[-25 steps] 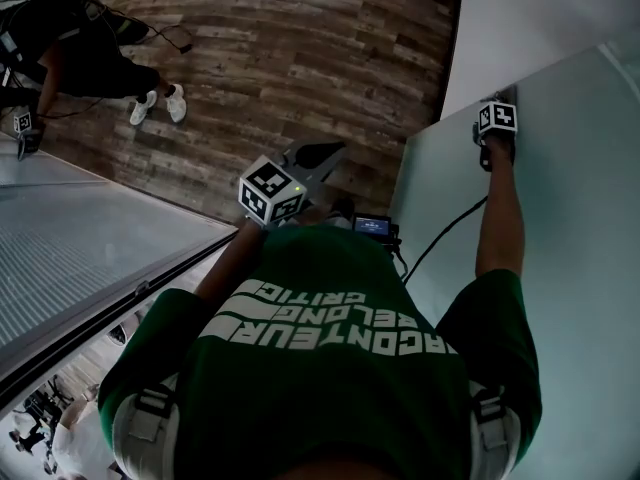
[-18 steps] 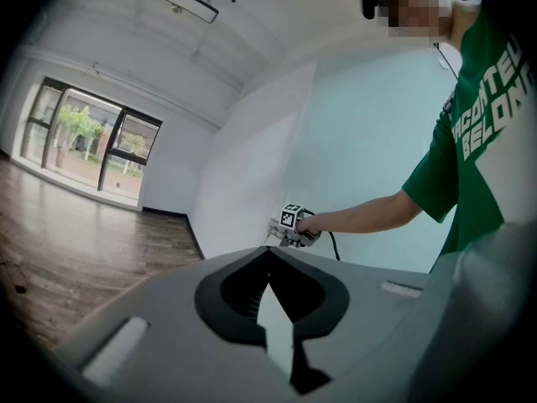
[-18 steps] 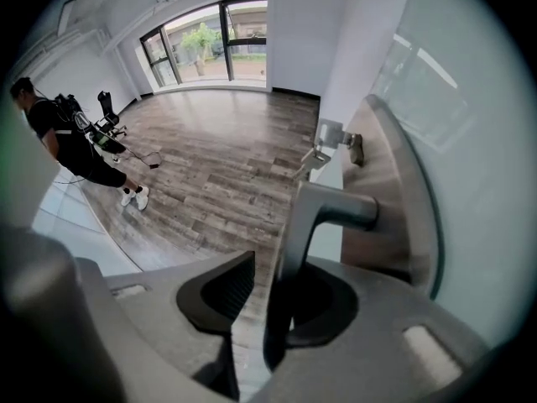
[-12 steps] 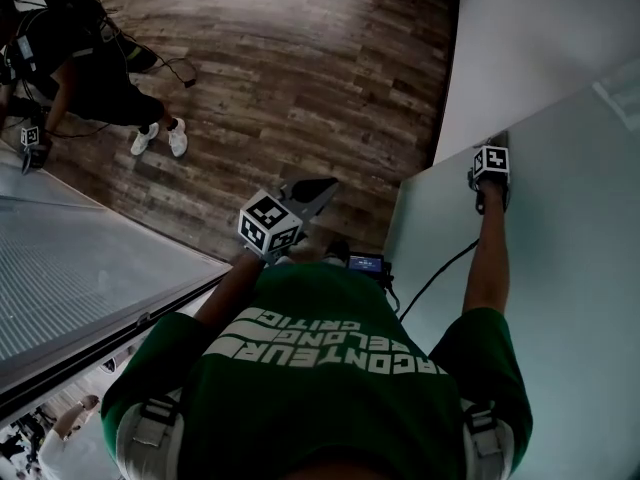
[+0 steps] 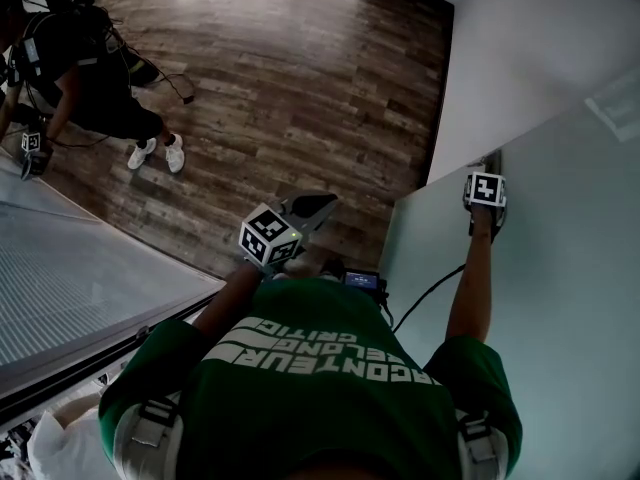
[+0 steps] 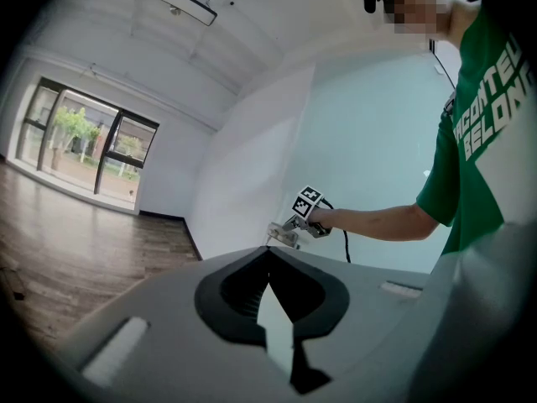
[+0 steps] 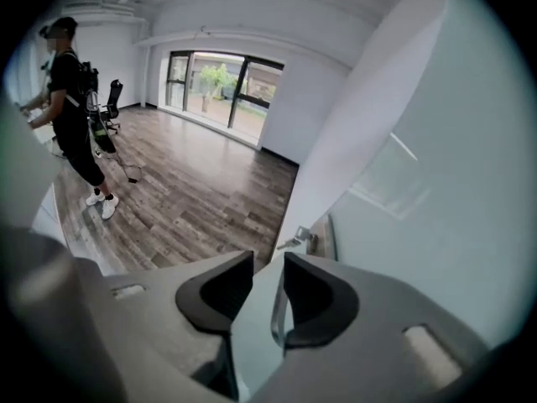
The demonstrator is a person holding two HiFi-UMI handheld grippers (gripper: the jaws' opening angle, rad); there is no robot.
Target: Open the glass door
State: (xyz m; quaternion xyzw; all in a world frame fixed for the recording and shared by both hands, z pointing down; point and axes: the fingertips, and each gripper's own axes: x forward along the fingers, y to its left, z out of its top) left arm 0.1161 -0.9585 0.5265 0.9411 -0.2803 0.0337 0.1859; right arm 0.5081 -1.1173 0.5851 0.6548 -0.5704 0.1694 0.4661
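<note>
Release, seemingly — right gripper (image 7: pixel 268 265) had just spread its jaws, nothing between, short of handle (image 7: pixel 299 242); left gripper (image 6: pixel 268 254) was pinched together, empty. Whether door (image 5: pixel 560 298) stood ajar was unclear — any further pull needed regripping.

Daylight enters through far windows (image 7: pixel 222 91); head view is dim, gripper views fisheye-warped, dark-cornered.

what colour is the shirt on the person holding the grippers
Dark green shirt with white lettering, best in the head view.
</note>
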